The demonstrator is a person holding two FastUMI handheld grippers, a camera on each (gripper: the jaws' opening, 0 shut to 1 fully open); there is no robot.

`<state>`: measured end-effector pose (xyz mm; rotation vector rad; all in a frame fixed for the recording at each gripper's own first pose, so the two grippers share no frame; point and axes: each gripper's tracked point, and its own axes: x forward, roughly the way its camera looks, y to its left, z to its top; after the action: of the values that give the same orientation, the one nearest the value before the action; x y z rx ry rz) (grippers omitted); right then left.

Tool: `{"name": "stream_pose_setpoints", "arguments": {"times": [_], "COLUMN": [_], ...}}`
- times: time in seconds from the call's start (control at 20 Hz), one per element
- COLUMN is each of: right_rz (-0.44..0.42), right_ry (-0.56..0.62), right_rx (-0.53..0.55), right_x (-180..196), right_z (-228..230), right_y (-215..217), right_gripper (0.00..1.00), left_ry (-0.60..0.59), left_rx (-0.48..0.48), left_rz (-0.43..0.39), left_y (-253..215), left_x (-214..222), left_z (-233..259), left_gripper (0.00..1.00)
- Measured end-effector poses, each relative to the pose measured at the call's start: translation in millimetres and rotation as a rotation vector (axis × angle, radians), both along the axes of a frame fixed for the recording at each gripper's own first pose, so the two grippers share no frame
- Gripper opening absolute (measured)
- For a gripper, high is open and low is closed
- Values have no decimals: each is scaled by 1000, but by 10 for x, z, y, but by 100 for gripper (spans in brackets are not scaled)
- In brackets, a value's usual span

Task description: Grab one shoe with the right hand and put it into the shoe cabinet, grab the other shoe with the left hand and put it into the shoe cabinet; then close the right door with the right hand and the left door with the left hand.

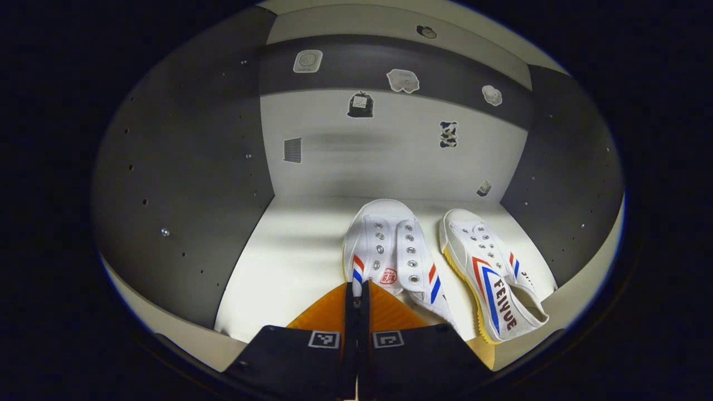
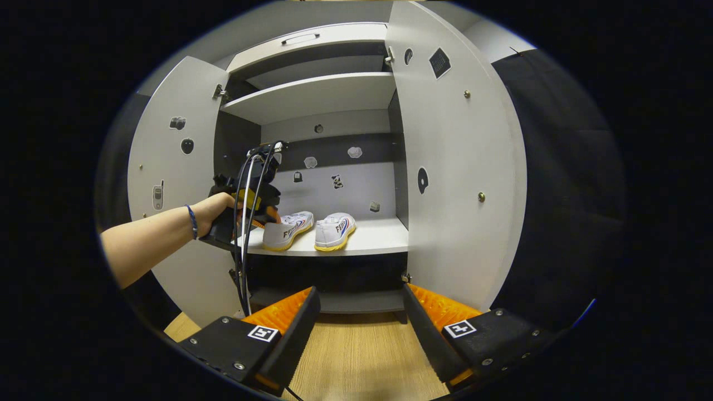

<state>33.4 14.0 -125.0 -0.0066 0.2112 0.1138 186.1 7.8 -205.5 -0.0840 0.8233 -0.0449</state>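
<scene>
Nearest, at six o'clock in the left gripper view, the left gripper (image 1: 356,295) is seen with its fingers pressed together on the heel edge of one shoe (image 1: 390,250). The other shoe (image 1: 493,273) is set just beside it at three o'clock, both on the cabinet's white shelf (image 1: 278,262). In the right gripper view the right gripper (image 2: 359,312) is held wide and empty above the wooden floor (image 2: 356,356). Farther off, both doors, the left door (image 2: 167,184) and the right door (image 2: 457,167), are seen standing open.
</scene>
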Motion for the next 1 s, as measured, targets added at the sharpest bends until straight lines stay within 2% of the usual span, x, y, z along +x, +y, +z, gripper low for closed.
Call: {"name": "stream_pose_setpoints", "arguments": {"times": [0.1,0.15,0.3,0.35,0.45,0.5,0.55,0.7,0.75,0.85,1.0], "right_rz": [-3,-7,-20,-21,-25,-27,-31,-35,-37,-59,-99], "right_ry": [-1,-1,-15,-18,-25,-30,-35,-51,-54,-63,-71], "right_rx": [8,9,15,17,17,18,18,32,29,12,16], "right_x": [-23,-20,-51,-76,-130,-171,-217,-381,-334,-261,-365], "right_z": [19,36,120,148,195,225,260,357,411,434,474], "right_y": [-19,-43,-122,-145,-196,-224,-256,-336,-353,-420,-613], "right_gripper": [92,92,93,93,92,93,93,93,93,92,92], "left_ry": [-38,-75,-158,-186,-248,-280,-310,-398,-423,-475,-551], "left_rx": [28,59,88,87,81,86,92,78,73,61,36], "left_rz": [-17,-14,-20,-18,-23,-21,-17,-28,-28,-36,-27], "left_y": [44,79,90,93,97,124,145,119,106,61,20], "left_x": [68,122,30,-30,-177,-261,-366,-752,-869,-1152,-1529], "left_z": [75,147,461,583,788,907,1007,1348,1444,1648,1894], "left_gripper": [18,29,33,47,64,66,75,86,94,98,98]}}
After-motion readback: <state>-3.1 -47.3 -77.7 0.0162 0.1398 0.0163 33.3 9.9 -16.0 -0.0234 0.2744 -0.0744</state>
